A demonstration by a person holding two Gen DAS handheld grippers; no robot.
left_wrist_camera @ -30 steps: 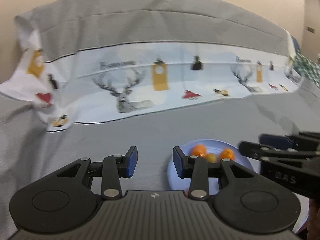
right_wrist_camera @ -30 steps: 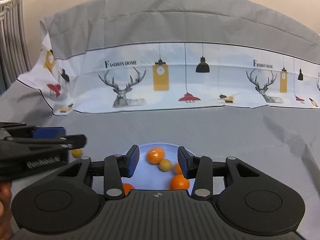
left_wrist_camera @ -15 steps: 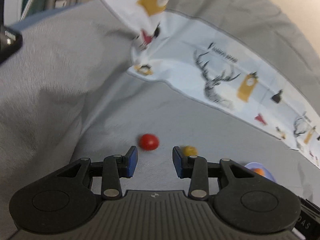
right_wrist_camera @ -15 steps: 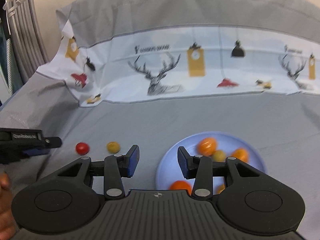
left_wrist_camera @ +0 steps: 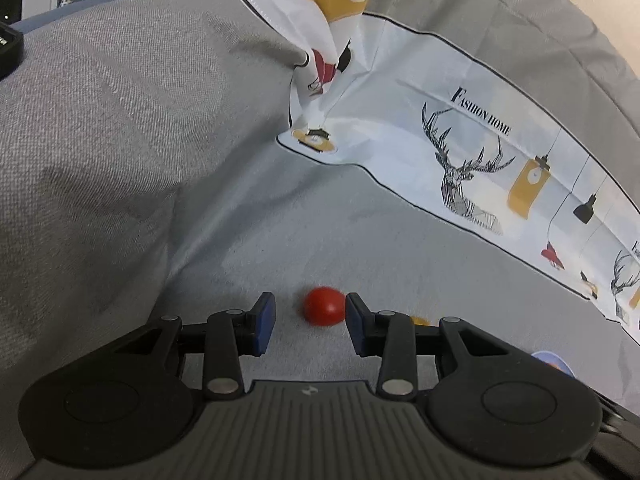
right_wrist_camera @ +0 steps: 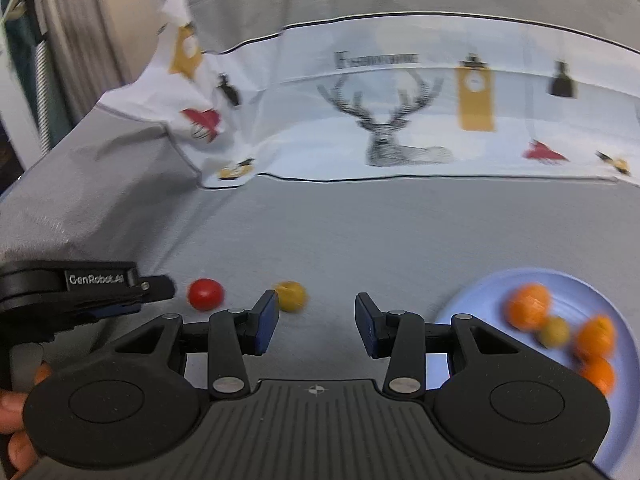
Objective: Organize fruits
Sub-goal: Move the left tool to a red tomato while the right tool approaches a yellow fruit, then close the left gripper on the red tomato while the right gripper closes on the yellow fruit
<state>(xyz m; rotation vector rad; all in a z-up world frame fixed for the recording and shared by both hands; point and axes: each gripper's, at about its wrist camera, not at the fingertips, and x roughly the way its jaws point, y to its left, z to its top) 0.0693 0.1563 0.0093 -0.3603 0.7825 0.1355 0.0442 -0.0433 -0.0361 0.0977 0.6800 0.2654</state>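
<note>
A small red fruit (left_wrist_camera: pixel 324 306) lies on the grey cloth just ahead of my open left gripper (left_wrist_camera: pixel 308 322), close to its right finger; it also shows in the right wrist view (right_wrist_camera: pixel 205 294). A small yellow fruit (right_wrist_camera: pixel 291 296) lies beside it, mostly hidden behind the left gripper's right finger (left_wrist_camera: pixel 419 321). A light blue plate (right_wrist_camera: pixel 480 300) at the right holds several orange fruits (right_wrist_camera: pixel 529 312) and a yellow-green one (right_wrist_camera: pixel 554 332). My right gripper (right_wrist_camera: pixel 316 322) is open and empty above the cloth. The left gripper shows from the side (right_wrist_camera: pixel 156 286).
A white printed cloth with deer and lamps (right_wrist_camera: pixel 400 120) is draped along the back. The grey cloth rises in a fold at the left (left_wrist_camera: pixel 100 140). The plate's edge shows at the lower right of the left wrist view (left_wrist_camera: pixel 554 362).
My left gripper has swung left from the plate to the red fruit, which now sits between its fingertips. My right gripper has shifted left, so the plate now lies at its right.
</note>
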